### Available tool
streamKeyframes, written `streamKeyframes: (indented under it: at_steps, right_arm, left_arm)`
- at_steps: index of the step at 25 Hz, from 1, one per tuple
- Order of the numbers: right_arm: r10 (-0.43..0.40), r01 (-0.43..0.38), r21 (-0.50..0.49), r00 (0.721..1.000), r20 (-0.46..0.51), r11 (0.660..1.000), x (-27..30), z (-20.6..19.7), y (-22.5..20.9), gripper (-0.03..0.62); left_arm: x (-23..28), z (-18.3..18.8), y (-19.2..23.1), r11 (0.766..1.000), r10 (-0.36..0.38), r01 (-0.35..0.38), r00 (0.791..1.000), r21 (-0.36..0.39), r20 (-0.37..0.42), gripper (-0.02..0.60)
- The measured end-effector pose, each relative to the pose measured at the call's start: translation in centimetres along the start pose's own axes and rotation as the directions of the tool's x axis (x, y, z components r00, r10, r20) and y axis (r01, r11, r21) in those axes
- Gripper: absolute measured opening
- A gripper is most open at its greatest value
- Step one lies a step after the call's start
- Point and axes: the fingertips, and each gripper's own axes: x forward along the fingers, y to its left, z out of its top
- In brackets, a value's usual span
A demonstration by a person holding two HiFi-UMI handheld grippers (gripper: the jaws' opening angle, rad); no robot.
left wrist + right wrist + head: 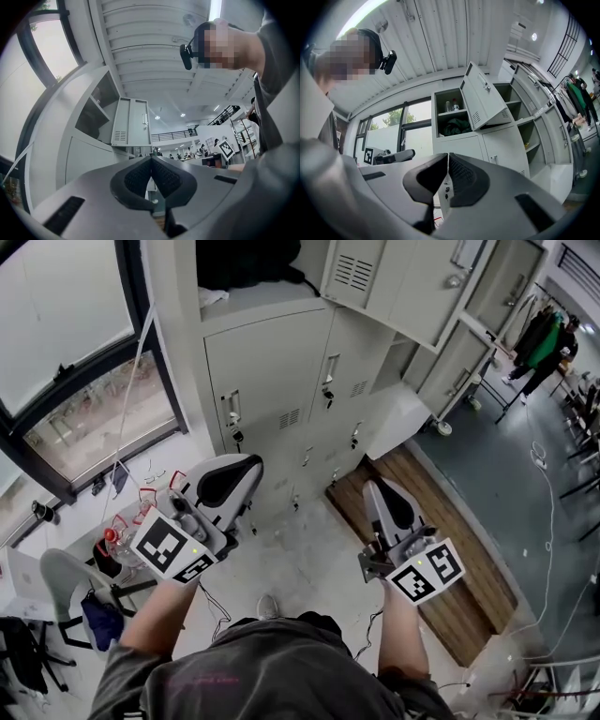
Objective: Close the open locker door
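Observation:
The open locker door [394, 277] swings out from the top row of the grey lockers, with its vents and latch facing me. In the right gripper view the door [483, 96] hangs open to the right of its compartment [457, 126], which holds dark green cloth and bottles. The left gripper view shows the door [133, 122] edge-on beside the dark compartment. My left gripper [246, 470] and right gripper [377, 493] are both held low in front of the lockers, well short of the door. Both are shut and empty, left [151, 161] and right [448, 159].
A large window [66, 352] fills the left wall. A wooden platform [450, 559] lies on the floor at right. More lockers with open shelves [534, 131] run to the right. A chair [56, 582] and cables sit at lower left; a clothes rack [539, 334] stands far right.

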Motion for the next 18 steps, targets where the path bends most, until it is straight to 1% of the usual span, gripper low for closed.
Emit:
streamKeyframes:
  at_steps: [8,18]
  right_arm:
    - [0.020,-0.019,-0.022,1.000,0.022,1.000,1.6,1.6,-2.9,0.025]
    - [0.098,-0.096,-0.037,0.994,0.047,0.995,3.4,4.4,-9.5,0.025]
  left_arm:
    - [2.6,-0.2,1.1,1.000,0.022,-0.022,1.000,0.021,0.004,0.015]
    - [9.1,-1.0,1.3,0.995,0.077,-0.078,0.997,0.070,0.008,0.015]
